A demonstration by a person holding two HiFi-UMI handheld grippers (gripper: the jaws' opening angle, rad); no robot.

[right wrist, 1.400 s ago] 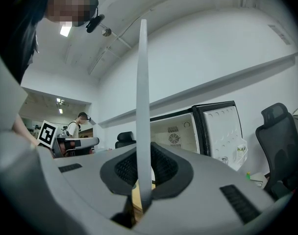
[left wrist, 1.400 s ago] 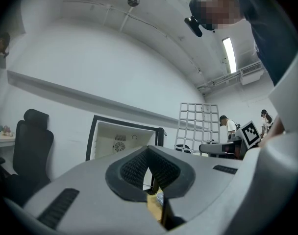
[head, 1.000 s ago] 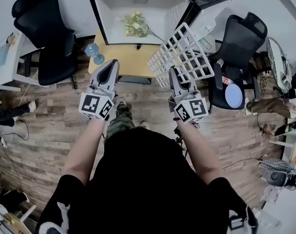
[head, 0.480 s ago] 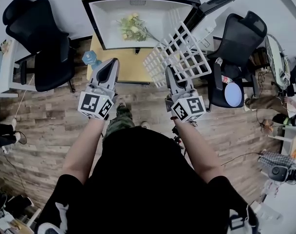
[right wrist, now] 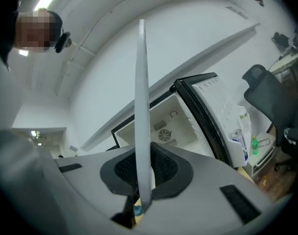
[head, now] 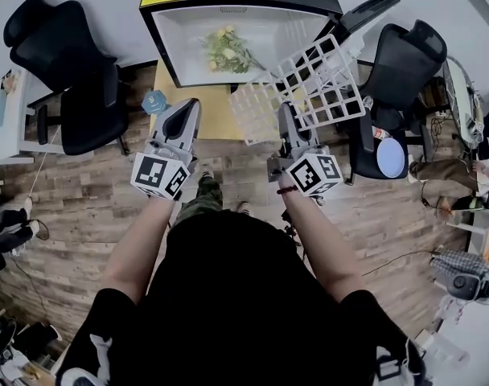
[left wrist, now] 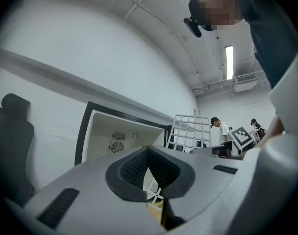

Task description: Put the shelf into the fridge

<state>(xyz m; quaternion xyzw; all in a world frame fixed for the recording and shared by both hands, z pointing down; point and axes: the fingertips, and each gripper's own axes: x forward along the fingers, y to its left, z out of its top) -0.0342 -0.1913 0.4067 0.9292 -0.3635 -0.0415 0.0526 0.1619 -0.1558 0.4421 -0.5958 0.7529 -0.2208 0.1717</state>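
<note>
The left gripper [head: 184, 107] hovered with its jaws together and nothing between them, below the open mini fridge [head: 170, 39] holding yellow flowers [head: 226, 47]. The right gripper [head: 286, 111] was clamped on the near edge of the white wire shelf [head: 325, 79], which was tilted outside the fridge's right side.

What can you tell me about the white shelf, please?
The shelf is a white grid of thin bars, plastic or coated wire by its look, with square openings. It hangs in the air, tilted, in front of the open fridge, not yet inside. The right gripper is shut on its near edge; nothing else seems to touch it.
</note>
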